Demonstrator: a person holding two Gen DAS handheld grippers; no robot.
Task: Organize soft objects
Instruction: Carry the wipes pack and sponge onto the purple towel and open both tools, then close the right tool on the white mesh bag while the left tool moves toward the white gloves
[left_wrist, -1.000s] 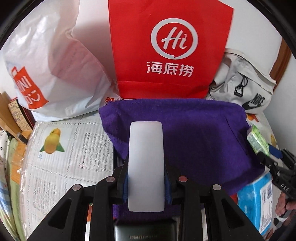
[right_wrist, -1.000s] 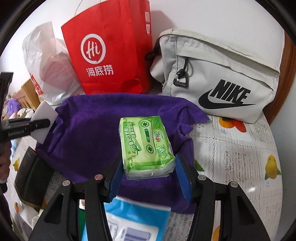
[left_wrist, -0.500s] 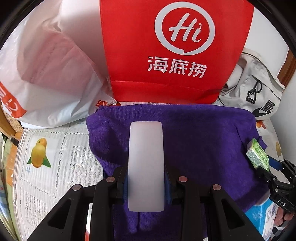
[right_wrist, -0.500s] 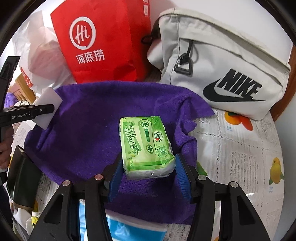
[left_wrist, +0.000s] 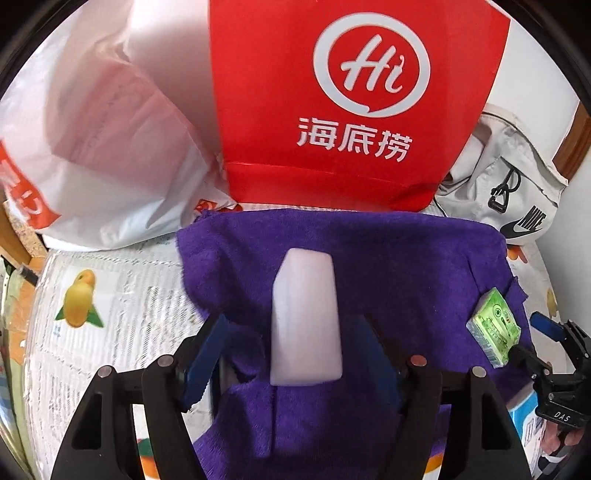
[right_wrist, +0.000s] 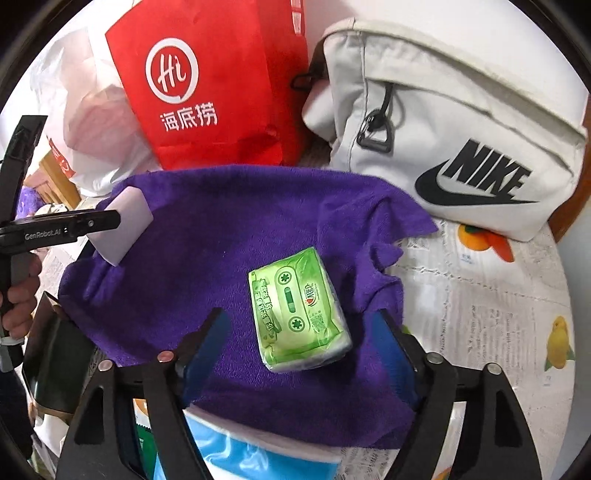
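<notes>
Both items look delivered: the left gripper (left_wrist: 288, 354) and right gripper (right_wrist: 299, 350) are opening, freeing the white sponge (left_wrist: 304, 317) and green tissue pack (right_wrist: 297, 308) onto the purple towel (right_wrist: 229, 229).

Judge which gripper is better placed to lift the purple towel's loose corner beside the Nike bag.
Probably right. The right gripper, jaws opening around the tissue pack, faces that corner by the Nike bag. The left gripper, jaws opening around the white sponge, sits across the towel.
</notes>
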